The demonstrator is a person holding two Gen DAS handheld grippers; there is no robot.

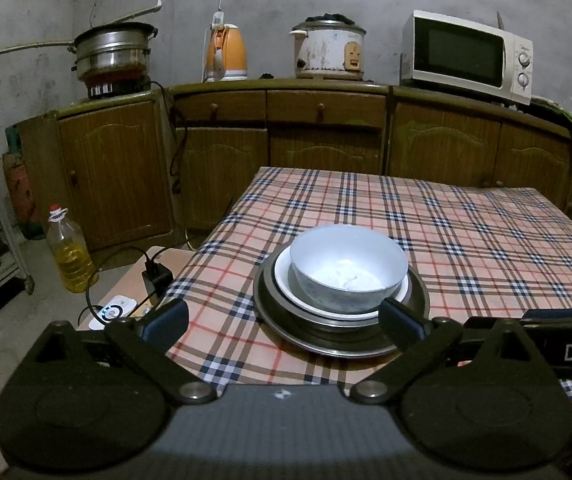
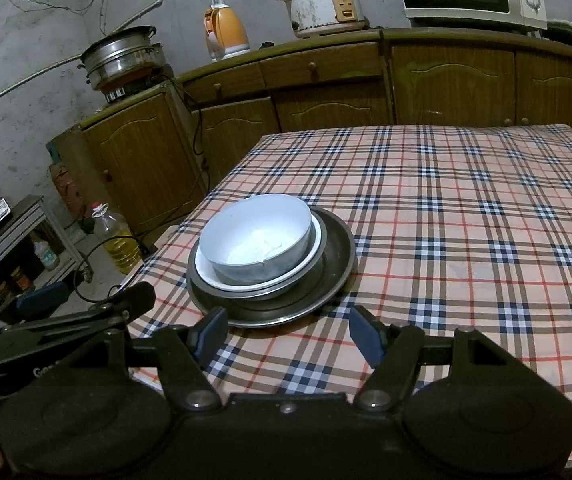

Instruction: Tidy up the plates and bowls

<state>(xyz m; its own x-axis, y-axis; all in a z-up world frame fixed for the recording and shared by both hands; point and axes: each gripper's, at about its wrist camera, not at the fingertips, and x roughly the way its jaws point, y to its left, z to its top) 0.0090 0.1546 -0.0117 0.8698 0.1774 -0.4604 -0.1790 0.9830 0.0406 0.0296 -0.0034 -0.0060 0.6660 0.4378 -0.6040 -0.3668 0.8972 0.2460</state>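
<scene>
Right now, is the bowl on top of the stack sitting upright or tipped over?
Upright. The bowl sits mouth up, nested in the white plate on the metal plates, its inside showing in both views.

Pale blue-white bowl (image 2: 255, 236), white plate (image 2: 222, 276) (grey metal beneath), peach plaid tablecloth (image 2: 466, 220).
</scene>
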